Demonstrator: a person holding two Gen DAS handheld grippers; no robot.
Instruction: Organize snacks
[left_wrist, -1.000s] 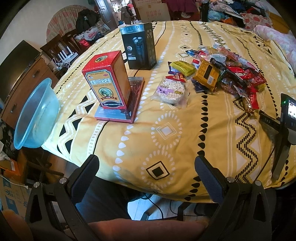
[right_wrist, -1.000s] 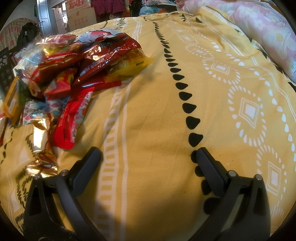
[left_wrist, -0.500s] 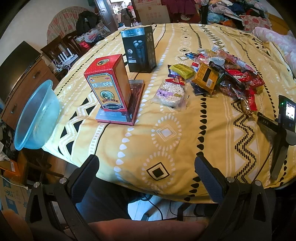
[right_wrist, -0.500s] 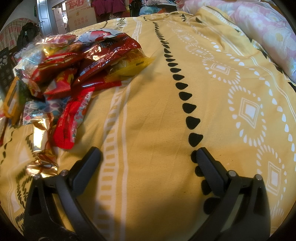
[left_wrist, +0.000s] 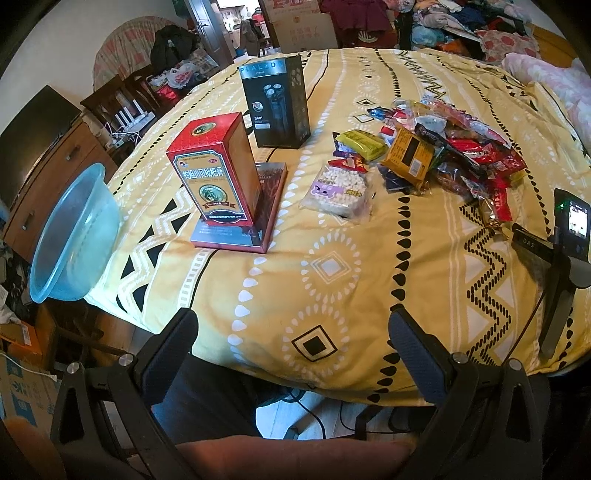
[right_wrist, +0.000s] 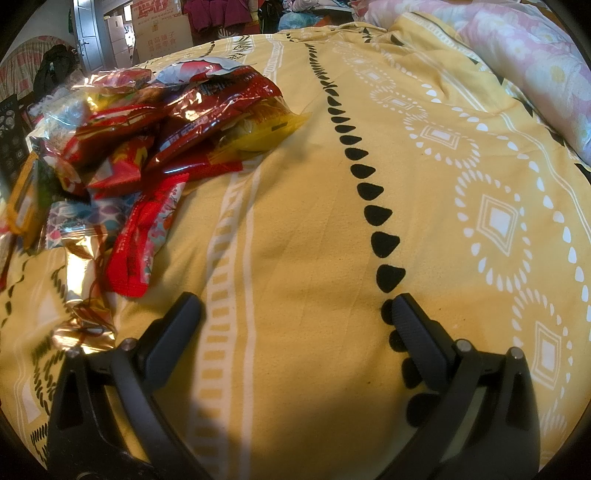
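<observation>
Left gripper (left_wrist: 291, 332) is hanging wide, empty, off the table edge. Right gripper (right_wrist: 295, 314) is sitting wide, empty, low over the yellow cloth (right_wrist: 314, 229). Snack pile (right_wrist: 147, 122) is lying far-left of it, cropped at the frame edge; labels unreadable.

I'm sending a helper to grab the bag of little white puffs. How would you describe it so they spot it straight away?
On the yellow tablecloth, look just right of the red box. The clear bag of white puffs lies flat at the near-left edge of the snack pile, the only see-through pack, with a purple label.
</observation>
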